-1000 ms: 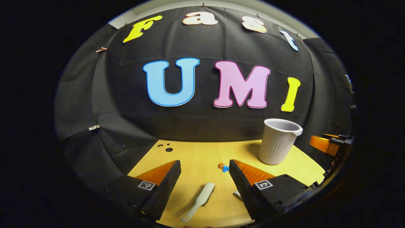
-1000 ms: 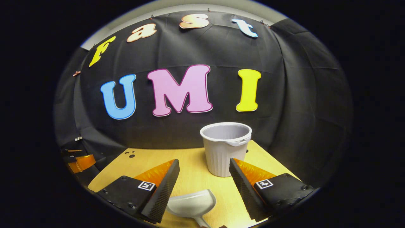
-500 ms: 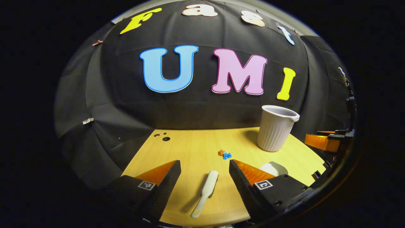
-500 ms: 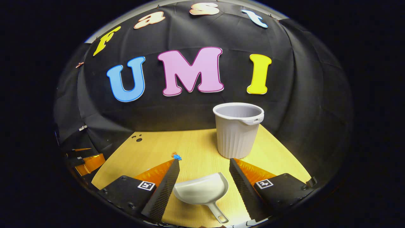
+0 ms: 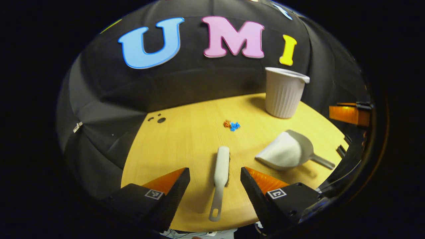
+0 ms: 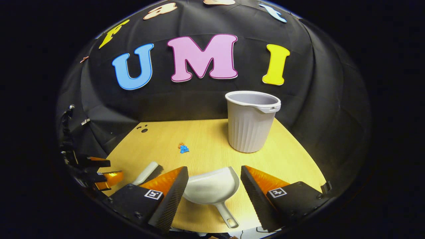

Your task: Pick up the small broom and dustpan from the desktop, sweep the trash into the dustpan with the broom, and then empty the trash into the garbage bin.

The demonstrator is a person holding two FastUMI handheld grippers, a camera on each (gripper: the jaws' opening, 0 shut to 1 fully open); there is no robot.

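A small white broom (image 5: 220,176) lies on the wooden desktop (image 5: 186,139), handle toward me, between the spread fingers of my left gripper (image 5: 215,177), which is open and above it. The white dustpan (image 6: 212,189) lies flat with its handle pointing at me, framed by my open right gripper (image 6: 214,177). The same dustpan (image 5: 285,151) appears to the broom's right in the left gripper view. A little heap of orange and blue trash (image 5: 231,125) sits mid-table. The broom's head (image 6: 146,172) and the left gripper (image 6: 99,171) show at lower left of the right gripper view.
A ribbed white garbage bin (image 6: 251,121) stands upright at the back right of the table, also seen in the left gripper view as the bin (image 5: 284,93). Dark holes (image 5: 158,119) mark the far left corner. The table's near edge lies just under both grippers.
Both grippers have risen and pulled back, tilting down, so more of the table shows. The broom and dustpan now lie in full between the fingers. Nothing on the table has moved.
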